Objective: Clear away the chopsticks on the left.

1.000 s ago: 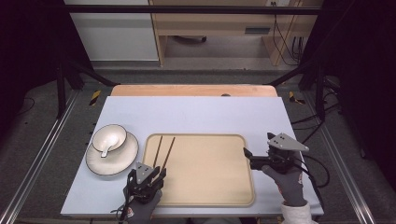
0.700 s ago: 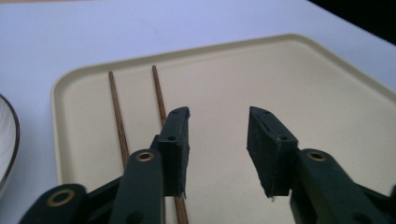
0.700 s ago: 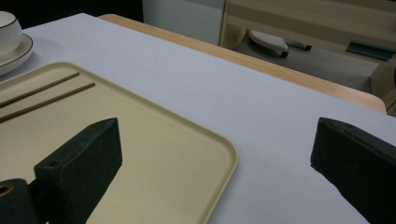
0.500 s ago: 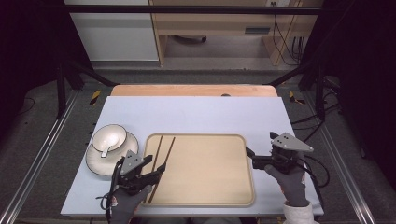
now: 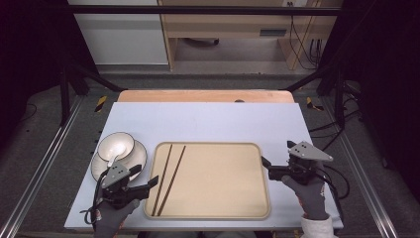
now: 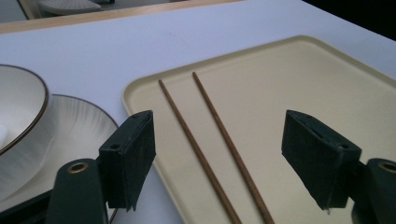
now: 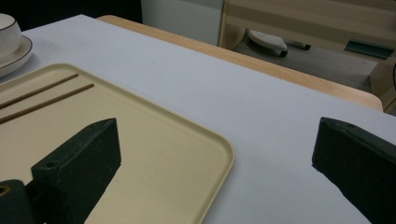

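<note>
At the table's (image 5: 208, 116) nine o'clock a bowl (image 5: 115, 146) sits on a plate (image 5: 136, 163). Just below, the left gripper (image 5: 152, 181) hovers with its fingers (image 6: 128, 156) spread wide — empty, aimed toward three o'clock at the chopsticks (image 5: 168, 178) lying side by side along the left edge of the tray (image 5: 223, 213). At the tray's three o'clock rim, the right gripper (image 5: 265, 164) waits with fingers apart, holding nothing. This looks like the approach to a pickup — next, the left should lower, straddle a stick and close.
</note>
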